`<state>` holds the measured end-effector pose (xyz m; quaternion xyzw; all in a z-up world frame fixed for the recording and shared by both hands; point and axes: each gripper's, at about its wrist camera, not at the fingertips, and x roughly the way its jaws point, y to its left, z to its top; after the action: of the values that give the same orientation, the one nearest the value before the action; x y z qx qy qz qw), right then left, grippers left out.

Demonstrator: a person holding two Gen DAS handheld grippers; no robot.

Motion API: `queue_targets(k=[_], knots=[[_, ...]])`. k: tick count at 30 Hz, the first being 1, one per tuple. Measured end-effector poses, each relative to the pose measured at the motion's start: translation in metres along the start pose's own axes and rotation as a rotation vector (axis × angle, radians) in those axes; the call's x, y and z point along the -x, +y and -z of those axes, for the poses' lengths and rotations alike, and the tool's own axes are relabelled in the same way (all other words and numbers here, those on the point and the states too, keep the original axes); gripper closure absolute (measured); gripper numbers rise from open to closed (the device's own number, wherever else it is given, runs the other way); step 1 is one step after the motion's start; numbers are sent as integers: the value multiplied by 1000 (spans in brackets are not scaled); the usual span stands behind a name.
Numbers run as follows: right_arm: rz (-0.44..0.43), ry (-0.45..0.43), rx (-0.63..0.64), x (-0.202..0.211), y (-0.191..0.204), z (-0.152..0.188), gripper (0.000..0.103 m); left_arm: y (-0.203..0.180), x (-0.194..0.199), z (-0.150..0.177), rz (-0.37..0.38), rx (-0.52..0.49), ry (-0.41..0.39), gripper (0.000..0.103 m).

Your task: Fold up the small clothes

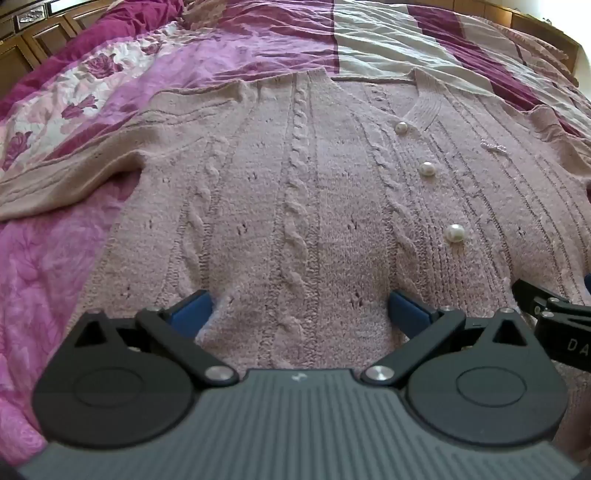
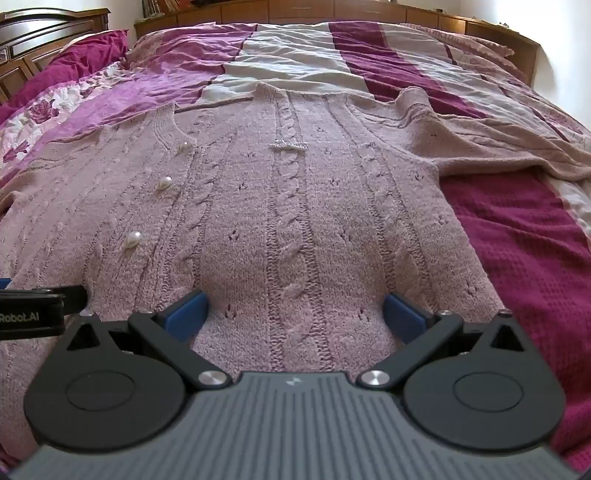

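Note:
A pink cable-knit cardigan (image 1: 295, 192) with pearl buttons (image 1: 427, 168) lies flat, front up, on the bed; it also shows in the right wrist view (image 2: 295, 221). Its left sleeve (image 1: 66, 173) spreads out to the left and its right sleeve (image 2: 491, 144) to the right. My left gripper (image 1: 299, 310) is open over the lower left half of the cardigan, with blue pads (image 1: 192, 312) low against the knit. My right gripper (image 2: 295, 314) is open over the lower right half, pads (image 2: 402, 317) wide apart. Neither holds anything.
The bed has a magenta, pink and grey striped cover (image 2: 295, 55) with a floral part (image 1: 74, 99) at the left. A wooden headboard and cabinets (image 2: 332, 11) line the far side. Each gripper shows at the edge of the other's view (image 1: 554, 317).

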<state>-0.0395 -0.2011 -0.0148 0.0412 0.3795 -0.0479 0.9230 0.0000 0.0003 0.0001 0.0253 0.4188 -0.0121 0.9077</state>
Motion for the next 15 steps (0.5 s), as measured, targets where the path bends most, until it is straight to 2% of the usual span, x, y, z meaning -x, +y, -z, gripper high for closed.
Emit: queue_targets(k=[15], knots=[[2, -3, 2, 0, 1, 0, 0, 0, -4, 5, -10, -9, 12, 0]])
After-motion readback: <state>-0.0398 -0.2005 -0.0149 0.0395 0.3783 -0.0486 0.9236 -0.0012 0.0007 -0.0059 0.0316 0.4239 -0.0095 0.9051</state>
